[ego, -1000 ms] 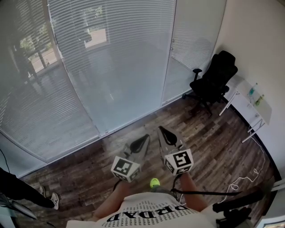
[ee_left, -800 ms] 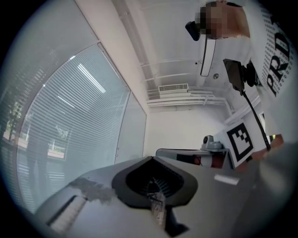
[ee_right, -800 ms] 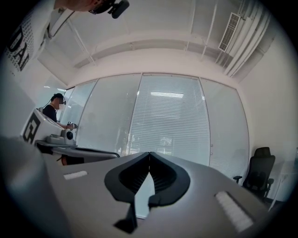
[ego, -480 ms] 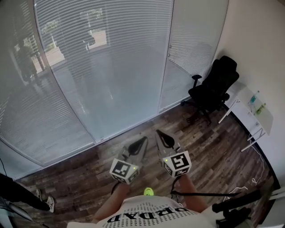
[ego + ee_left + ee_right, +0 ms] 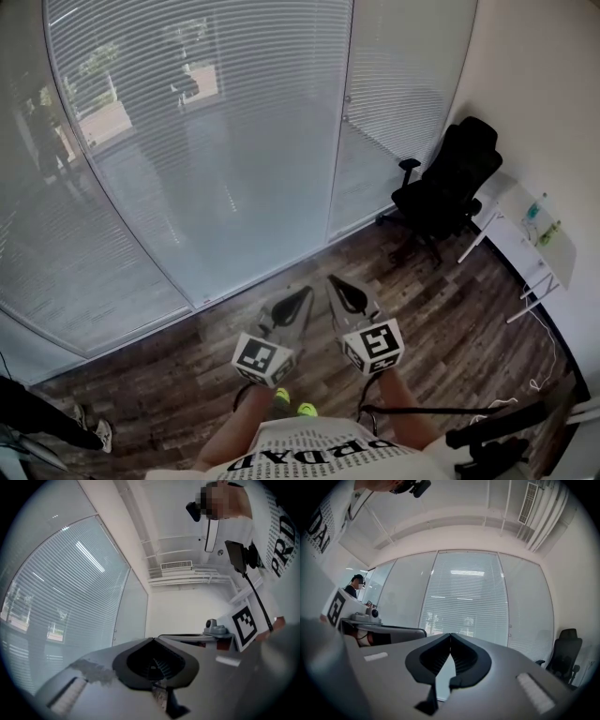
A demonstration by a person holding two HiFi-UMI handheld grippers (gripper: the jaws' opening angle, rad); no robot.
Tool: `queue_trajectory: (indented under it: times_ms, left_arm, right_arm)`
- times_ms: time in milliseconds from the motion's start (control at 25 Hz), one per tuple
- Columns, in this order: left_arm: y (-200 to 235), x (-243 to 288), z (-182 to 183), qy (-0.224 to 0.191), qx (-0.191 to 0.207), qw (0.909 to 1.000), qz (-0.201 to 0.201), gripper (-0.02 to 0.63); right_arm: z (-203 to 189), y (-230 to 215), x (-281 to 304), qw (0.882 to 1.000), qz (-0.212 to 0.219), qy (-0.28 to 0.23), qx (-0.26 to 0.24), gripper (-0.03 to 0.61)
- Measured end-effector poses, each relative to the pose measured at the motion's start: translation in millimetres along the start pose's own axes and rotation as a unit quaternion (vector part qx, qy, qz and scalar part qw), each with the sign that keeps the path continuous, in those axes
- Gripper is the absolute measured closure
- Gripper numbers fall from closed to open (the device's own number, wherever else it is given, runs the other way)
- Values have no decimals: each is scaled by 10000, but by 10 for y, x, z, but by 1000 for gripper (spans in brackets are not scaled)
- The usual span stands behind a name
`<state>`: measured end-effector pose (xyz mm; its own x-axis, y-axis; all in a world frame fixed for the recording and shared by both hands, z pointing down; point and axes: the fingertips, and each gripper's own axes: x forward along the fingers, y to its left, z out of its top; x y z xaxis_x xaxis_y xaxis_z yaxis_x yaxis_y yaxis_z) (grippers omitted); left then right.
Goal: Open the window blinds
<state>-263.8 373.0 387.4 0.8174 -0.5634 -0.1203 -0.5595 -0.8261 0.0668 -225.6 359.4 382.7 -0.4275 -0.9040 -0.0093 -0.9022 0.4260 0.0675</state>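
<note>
Far left, bystander: only a dark sleeve and a shoe (image 5: pixel 94 433) show at the edge; the rest is cut off.
Blinds: the blinds (image 5: pixel 187 141) hang full length over the curved glass wall, slats turned nearly flat, so the outdoors shows only as dim patches. They are ahead of both tools, well apart from them across the wooden floor (image 5: pixel 450 309).
Blinds control: I cannot pick out any cord or wand. A small fitting on the frame between two panels is too small to name.
Left hand-held gripper: the left hand-held gripper (image 5: pixel 300 296) is carried low and about level, pointing at the glass. Its jaws are together with nothing in them, which I take for a walking-up carry before any reach.
Right hand-held gripper: the right hand-held gripper (image 5: pixel 339 286), just beside the left, is likewise fully closed and empty, aimed at the same panel.
Office chair: the office chair (image 5: pixel 445 192) is parked in the corner, clear of the way.
Desk: the desk (image 5: pixel 525 239) stands against the right wall; the items on it are too small to tell.
</note>
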Motion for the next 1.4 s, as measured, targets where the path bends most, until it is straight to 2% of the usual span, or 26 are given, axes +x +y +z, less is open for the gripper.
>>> queue_trajectory:
  times_ms: [120,240,320,560,920,1120,1400]
  left_arm:
    - [8,118,-54,-21,-68,10000,27,621]
    - [163,285,-179,89,79,9999,-65,621]
    - [297,390,-200,38,6,10000,-85,621]
    - [696,715,-155,-94,-125,9998,-133,621]
    - [1341,1106,-124,-201,-63,9990,-405,621]
    - [1531,1401,-163,-172,-49,9982,-578,621]
    - [1838,1581,-297,-370,-97,9981,-483,621]
  right_arm:
    - [-91,-110,35,9999,17,1,108,571]
    - [-166,-253,218,9999,-4,8,145,569]
    - [-200,-337,377,9999,-38,6,130,571]
    - [-84,-564,796,9997,48,-130,203,569]
    - [-75,-867,1448,9993,-326,-162,71,571]
    - [-124,-1100,1699,9988,-485,-90,-8,571]
    - [-375,-1289,2017,9981,-602,-33,-107,571]
